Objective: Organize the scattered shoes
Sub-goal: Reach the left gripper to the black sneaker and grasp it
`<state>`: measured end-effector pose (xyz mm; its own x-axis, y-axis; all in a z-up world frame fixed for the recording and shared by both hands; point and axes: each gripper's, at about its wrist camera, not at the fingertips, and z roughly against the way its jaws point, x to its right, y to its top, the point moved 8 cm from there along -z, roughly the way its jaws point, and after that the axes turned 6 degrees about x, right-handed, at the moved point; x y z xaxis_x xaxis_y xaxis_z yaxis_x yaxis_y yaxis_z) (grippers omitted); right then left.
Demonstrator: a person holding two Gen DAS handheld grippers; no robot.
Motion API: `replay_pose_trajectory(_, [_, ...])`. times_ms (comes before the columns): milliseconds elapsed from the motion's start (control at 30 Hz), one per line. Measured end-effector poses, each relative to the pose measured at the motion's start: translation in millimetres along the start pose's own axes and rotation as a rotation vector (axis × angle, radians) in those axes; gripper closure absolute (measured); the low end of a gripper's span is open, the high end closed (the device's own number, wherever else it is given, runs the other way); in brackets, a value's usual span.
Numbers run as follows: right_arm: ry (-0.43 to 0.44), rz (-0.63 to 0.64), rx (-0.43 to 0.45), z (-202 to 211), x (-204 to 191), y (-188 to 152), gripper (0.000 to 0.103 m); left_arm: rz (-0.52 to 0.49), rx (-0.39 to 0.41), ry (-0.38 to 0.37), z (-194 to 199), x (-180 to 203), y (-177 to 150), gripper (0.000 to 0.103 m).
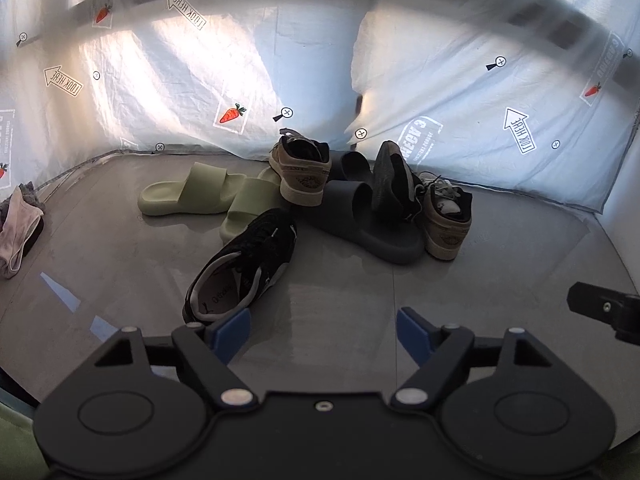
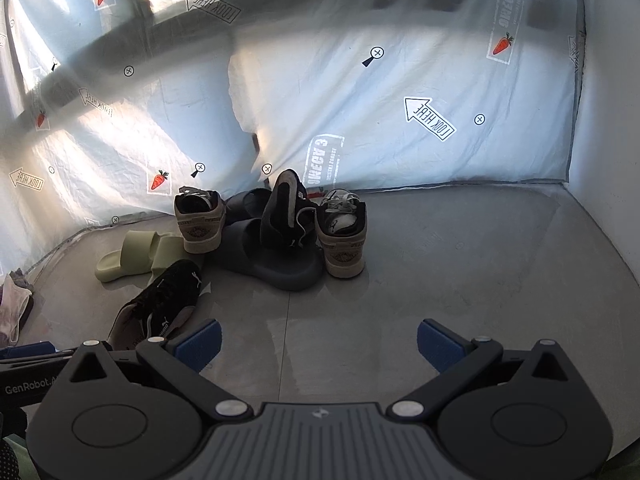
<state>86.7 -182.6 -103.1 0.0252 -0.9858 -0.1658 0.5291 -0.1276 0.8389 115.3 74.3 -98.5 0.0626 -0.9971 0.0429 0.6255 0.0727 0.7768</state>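
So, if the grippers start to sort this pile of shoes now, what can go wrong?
1. The second black sneaker stands tilted on the dark grey slide; pulling that slide would probably topple it.
2. The near black sneaker lies partly over a green slide, so lifting either one may drag the other.
3. Both grippers, left and right, are open and close together; they might collide.

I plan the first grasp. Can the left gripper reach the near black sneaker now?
Probably yes. The left gripper is open, and the black sneaker lies apart from the pile, its heel beside the left finger.

Bright backlight through the translucent sheet (image 1: 460,92), soft window-bar shadows, fisheye-warped, blurred edges.
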Motion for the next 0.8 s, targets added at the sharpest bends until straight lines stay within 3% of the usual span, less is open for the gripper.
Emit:
replay_pose_trajectory(200, [0.038,-0.055,0.002,-24,5,11,0.000,-0.014,0.027,0.031,-40,-23,-4,0.031])
replay_pose_trajectory(267, [0.048,-0.073,0.029,-33,9,17,0.000,0.000,0.012,0.051,-60,-33,-9,0.037])
replay_pose_trajectory(433, [-0.069,0.021,0.133,-55,16,33,0.000,0.011,-0.008,0.115,-117,-58,-23,0.052])
replay_pose_trajectory(567, [-0.042,-0.026,0.096,-79,19,31,0.000,-0.026,0.007,0.172,-162,-75,-32,0.052])
replay_pose_trajectory(800, [-0.027,-0.046,-0.003,-109,12,13,0.000,0.011,-0.066,0.151,-222,-96,-45,0.046])
